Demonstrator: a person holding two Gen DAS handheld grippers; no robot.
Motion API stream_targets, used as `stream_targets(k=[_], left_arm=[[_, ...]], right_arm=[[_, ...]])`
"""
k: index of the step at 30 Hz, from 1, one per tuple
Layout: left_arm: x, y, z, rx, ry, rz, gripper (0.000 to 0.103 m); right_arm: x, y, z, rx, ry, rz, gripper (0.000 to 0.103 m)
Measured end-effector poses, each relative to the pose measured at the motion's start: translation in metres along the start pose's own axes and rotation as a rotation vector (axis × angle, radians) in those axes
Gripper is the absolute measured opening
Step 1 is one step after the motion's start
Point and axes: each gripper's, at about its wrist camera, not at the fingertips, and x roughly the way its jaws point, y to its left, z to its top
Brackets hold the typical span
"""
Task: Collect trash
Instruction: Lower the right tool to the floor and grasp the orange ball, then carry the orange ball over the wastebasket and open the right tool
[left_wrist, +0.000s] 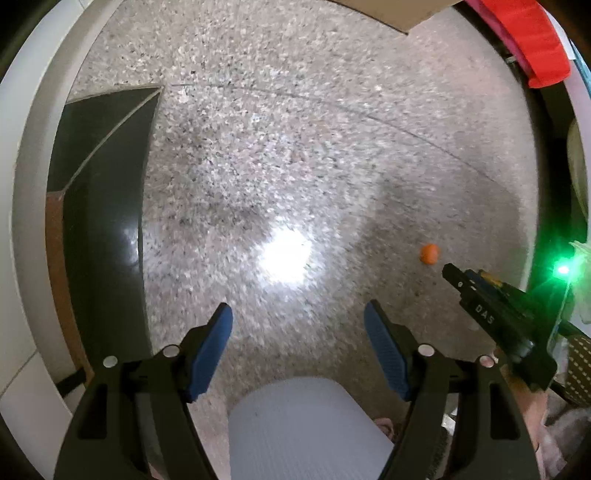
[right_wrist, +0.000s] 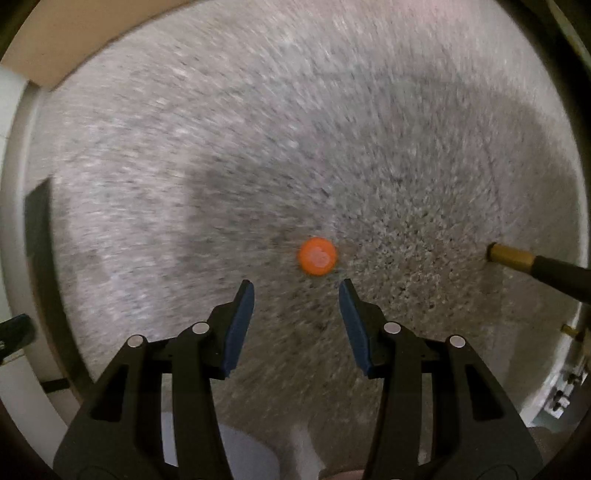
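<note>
- A small orange cap (right_wrist: 317, 256), round and lying flat, sits on the speckled granite floor (right_wrist: 258, 147), out in the open and well away from the floor's edges.
- The right gripper (right_wrist: 296, 295) points straight down over the floor; its blue pads (right_wrist: 240, 325) stand apart with nothing between them, and the cap lies just beyond the fingertips, not touched.
- The left gripper (left_wrist: 298, 315) also faces the floor, its fingers (left_wrist: 212, 354) spread wide and empty over a bright glare patch (left_wrist: 284, 254).
- In the left wrist view the cap (left_wrist: 429, 254) lies to the right, near the tip of the right gripper (left_wrist: 452, 271).
- A dark polished strip (left_wrist: 107, 206) borders the floor's left edge.
- A brown cardboard piece (left_wrist: 399, 14) lies at the far edge, a red object (left_wrist: 532, 44) at the far right corner.
- A brass-tipped dark leg (right_wrist: 517, 258) stands at the floor's right edge.
</note>
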Motion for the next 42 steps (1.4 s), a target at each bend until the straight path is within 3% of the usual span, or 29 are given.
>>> stream_targets(k=[5,11,12,13,16,20,23,27,29,32,35,38,40,42], left_arm=[[0.019,0.013,0.002,-0.039,-0.001,-0.043,0.072],[0.022,0.023,0.000,-0.038,-0.032,-0.013,0.072],[0.019,0.023,-0.001,-0.034,-0.043,-0.014,0.072],[0.016,0.022,-0.001,-0.028,-0.050,-0.016,0.072],[-0.003,0.023,-0.008,-0.021,-0.089,-0.031,0.072],[-0.046,0.022,-0.031,-0.046,-0.181,-0.071,0.072],[-0.090,0.026,-0.066,-0.090,-0.280,-0.083,0.072],[-0.145,0.036,-0.133,-0.188,-0.401,-0.057,0.072],[-0.160,0.044,-0.165,-0.250,-0.426,-0.042,0.072],[-0.178,0.054,-0.219,-0.341,-0.462,0.013,0.072],[-0.183,0.061,-0.270,-0.428,-0.456,-0.013,0.072],[-0.170,0.053,-0.316,-0.435,-0.449,0.065,0.069],[-0.149,0.051,-0.336,-0.453,-0.386,0.093,0.057],[-0.123,0.048,-0.351,-0.481,-0.321,0.082,0.052]], right_arm=[[0.023,-0.008,0.009,0.009,-0.008,0.009,0.047],[0.038,-0.009,0.015,0.003,-0.008,0.013,0.044],[0.038,-0.007,0.014,-0.014,-0.006,0.012,0.041],[0.039,-0.007,0.014,-0.026,-0.003,0.012,0.031],[0.034,0.003,0.005,-0.071,0.011,0.004,0.029],[-0.010,0.022,-0.010,-0.096,-0.074,0.012,0.029],[-0.083,0.051,-0.032,-0.170,-0.182,0.044,0.029],[-0.181,0.104,-0.078,-0.384,-0.318,0.041,0.029],[-0.228,0.125,-0.109,-0.482,-0.386,0.034,0.029],[-0.278,0.130,-0.147,-0.493,-0.426,0.071,0.029],[-0.300,0.129,-0.188,-0.500,-0.377,0.134,0.029],[-0.291,0.134,-0.236,-0.550,-0.291,0.146,0.029],[-0.274,0.134,-0.265,-0.598,-0.213,0.137,0.029],[-0.257,0.133,-0.279,-0.613,-0.159,0.131,0.029]])
